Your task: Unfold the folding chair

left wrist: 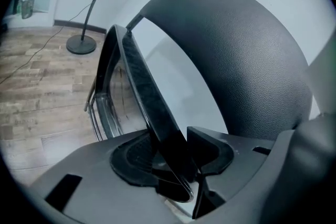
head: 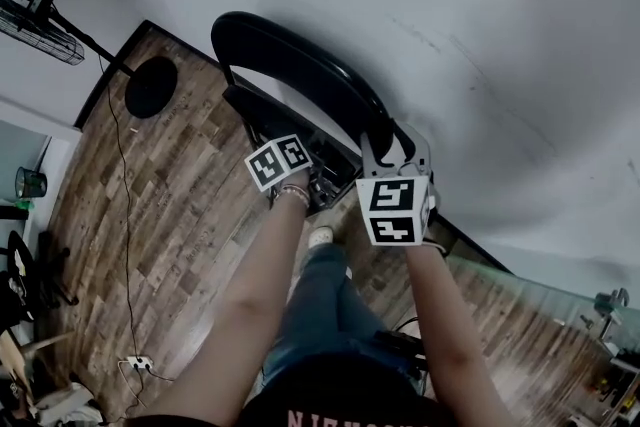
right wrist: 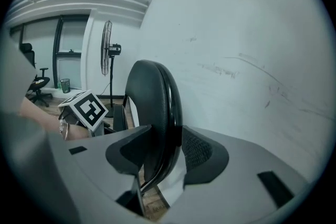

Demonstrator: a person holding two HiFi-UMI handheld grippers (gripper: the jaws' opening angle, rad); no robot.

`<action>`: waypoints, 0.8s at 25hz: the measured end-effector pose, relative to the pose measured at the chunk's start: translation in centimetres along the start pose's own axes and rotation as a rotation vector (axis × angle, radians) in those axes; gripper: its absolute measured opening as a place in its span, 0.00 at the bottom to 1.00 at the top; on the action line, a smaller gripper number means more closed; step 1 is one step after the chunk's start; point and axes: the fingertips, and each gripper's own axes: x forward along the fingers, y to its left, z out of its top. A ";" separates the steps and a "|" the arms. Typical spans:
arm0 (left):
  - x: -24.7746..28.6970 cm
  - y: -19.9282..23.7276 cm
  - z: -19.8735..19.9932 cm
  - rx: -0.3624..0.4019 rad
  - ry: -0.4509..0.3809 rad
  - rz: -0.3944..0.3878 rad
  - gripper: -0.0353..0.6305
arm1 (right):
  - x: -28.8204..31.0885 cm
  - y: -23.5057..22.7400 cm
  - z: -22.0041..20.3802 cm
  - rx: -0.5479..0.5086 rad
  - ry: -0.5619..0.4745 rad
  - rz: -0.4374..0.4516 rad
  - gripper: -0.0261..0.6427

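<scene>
Against the white wall, we see the black metal folding chair standing folded. Our left hand-held gripper clamps its flat black seat; right hand-held gripper pinches its padded black backrest.

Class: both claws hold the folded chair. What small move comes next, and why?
Probably pull the seat away from the backrest: the left claw clamps the seat, the right claw the backrest, and the two lie close together.
</scene>
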 end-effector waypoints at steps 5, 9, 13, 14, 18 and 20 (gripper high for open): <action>-1.0 0.5 -0.2 -0.008 -0.035 -0.002 0.31 | -0.6 0.6 0.1 -0.015 -0.026 0.006 0.30; -1.6 0.8 -0.5 0.011 -0.045 -0.021 0.32 | -1.3 1.2 0.1 -0.018 -0.064 -0.023 0.30; -1.9 1.0 -0.5 0.027 -0.051 -0.042 0.32 | -1.5 1.6 0.1 -0.032 -0.099 -0.046 0.30; -2.0 1.1 -0.5 0.028 -0.051 -0.045 0.32 | -1.5 1.7 0.1 -0.034 -0.108 -0.048 0.30; -2.0 1.2 -0.6 0.026 -0.051 -0.042 0.32 | -1.5 1.7 0.1 -0.042 -0.138 -0.059 0.30; -2.1 1.2 -0.6 0.028 -0.053 -0.043 0.32 | -1.5 1.9 0.0 -0.047 -0.155 -0.065 0.31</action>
